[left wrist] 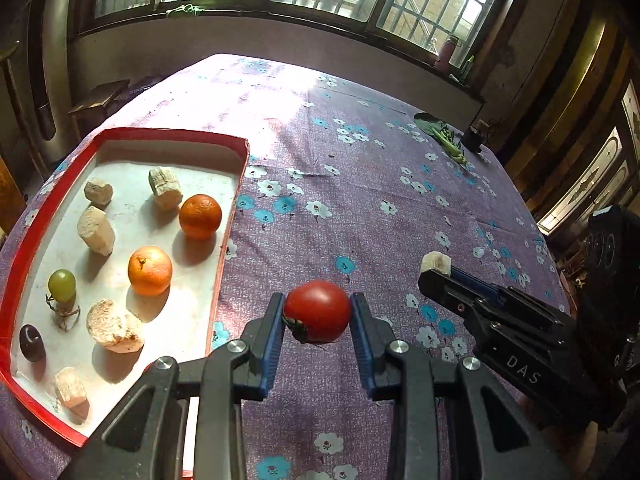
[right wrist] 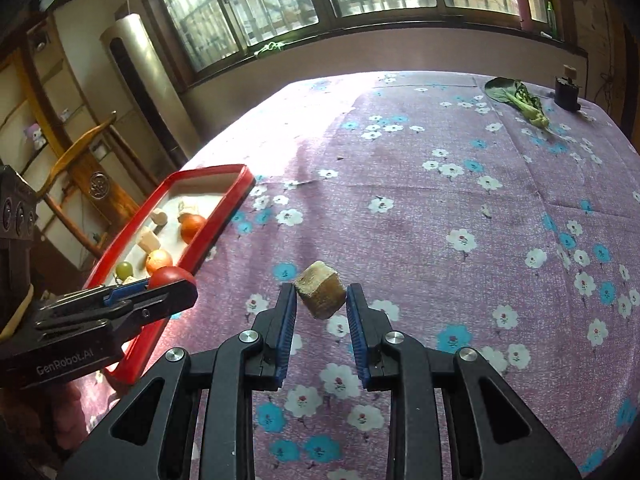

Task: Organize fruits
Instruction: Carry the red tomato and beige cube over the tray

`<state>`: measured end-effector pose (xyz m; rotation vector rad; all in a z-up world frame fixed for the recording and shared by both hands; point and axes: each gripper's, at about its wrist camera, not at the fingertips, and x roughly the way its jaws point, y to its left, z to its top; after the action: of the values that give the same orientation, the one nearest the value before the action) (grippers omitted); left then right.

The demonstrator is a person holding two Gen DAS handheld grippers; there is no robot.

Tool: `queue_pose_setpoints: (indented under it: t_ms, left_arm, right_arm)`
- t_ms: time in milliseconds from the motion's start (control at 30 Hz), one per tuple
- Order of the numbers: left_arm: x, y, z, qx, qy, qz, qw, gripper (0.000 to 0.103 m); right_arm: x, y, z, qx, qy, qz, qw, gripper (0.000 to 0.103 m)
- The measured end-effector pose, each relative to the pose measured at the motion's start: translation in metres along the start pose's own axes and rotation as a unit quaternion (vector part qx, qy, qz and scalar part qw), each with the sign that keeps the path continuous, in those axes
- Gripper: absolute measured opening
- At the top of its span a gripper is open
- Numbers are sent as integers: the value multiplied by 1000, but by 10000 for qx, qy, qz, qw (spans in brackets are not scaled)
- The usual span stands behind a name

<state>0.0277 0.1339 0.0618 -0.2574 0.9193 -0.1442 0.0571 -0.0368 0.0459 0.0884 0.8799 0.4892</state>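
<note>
My left gripper [left wrist: 318,312] is shut on a red tomato [left wrist: 318,310] and holds it above the tablecloth, just right of the red tray [left wrist: 176,133]. The tray holds two oranges [left wrist: 200,216], a green grape [left wrist: 62,285], a dark grape [left wrist: 32,342] and several pale chunks [left wrist: 114,326]. My right gripper [right wrist: 322,296] is shut on a pale brown chunk [right wrist: 320,294] and holds it above the cloth. In the left wrist view the right gripper [left wrist: 438,270] sits to the right with its chunk [left wrist: 435,262]. In the right wrist view the left gripper [right wrist: 176,284] with the tomato [right wrist: 172,276] hangs by the tray [right wrist: 212,170].
The table wears a purple flowered cloth [left wrist: 360,184]. A green leafy vegetable [right wrist: 520,100] and a small dark pot [right wrist: 566,92] lie at the far right corner. A wooden chair [right wrist: 80,176] and a tall air conditioner [right wrist: 140,80] stand beyond the tray.
</note>
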Motion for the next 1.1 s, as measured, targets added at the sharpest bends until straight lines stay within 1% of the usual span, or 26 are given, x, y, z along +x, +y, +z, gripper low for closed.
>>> queue_pose_setpoints:
  t_ms: [67,300,433,600,767,933,1100]
  left_arm:
    - [-14,18,-3,-99,-82,88,9999,35]
    - [-46,89,-7,-496,-372,649,9960,35]
    - [-53,126,-6,-620,-491,1040,9914,35]
    - [-47,167,1,-834,-491,1284,9870,34]
    - [-30,193,10,-979,-344,1262,9866,34]
    - [-15,199,16,-971,-218,1131,9886,34]
    - [-2,201,22,-904,-124,1108,9896,34]
  right_arm:
    - [5,20,5,-117,7,161,9998,25]
    - [30,85,25,-597,86,594,9964,25]
    - [50,114,36,-823,149,716,9939,25]
    - [84,141,47,-1015,302,763,9914,25]
    - [113,158,54,-1082,464,788,9899,25]
    - [132,166,51,-1160,605,733,9887,25]
    - [140,165,52,-1181,692,647,9885,25]
